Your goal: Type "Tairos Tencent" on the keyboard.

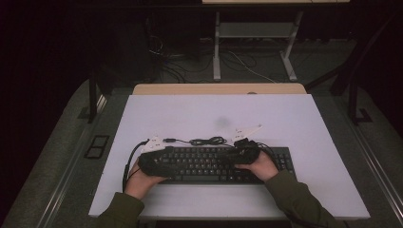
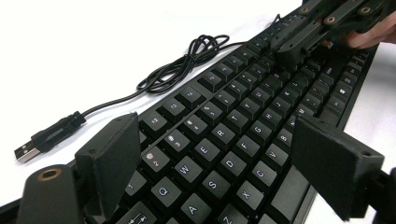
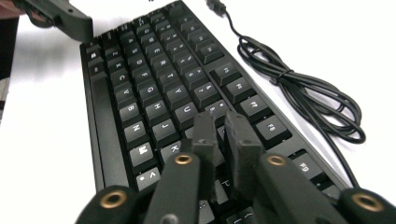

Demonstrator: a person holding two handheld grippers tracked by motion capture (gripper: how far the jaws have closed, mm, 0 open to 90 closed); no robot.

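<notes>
I hold my left gripper (image 2: pixel 219 172) spread wide over the near-left keys of the black keyboard (image 2: pixel 243 116), which lies directly beneath both grippers on the white bench (image 1: pixel 294 118). My right gripper (image 3: pixel 223 135) is pinched nearly closed, holding nothing, its tips on the keys below. The coiled cable (image 3: pixel 308 98) lies just right of it.

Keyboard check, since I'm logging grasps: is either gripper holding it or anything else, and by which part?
Nothing is held. The left gripper stands open over the keyboard; the right gripper is closed, its tips down among the keys and gripping nothing.
</notes>
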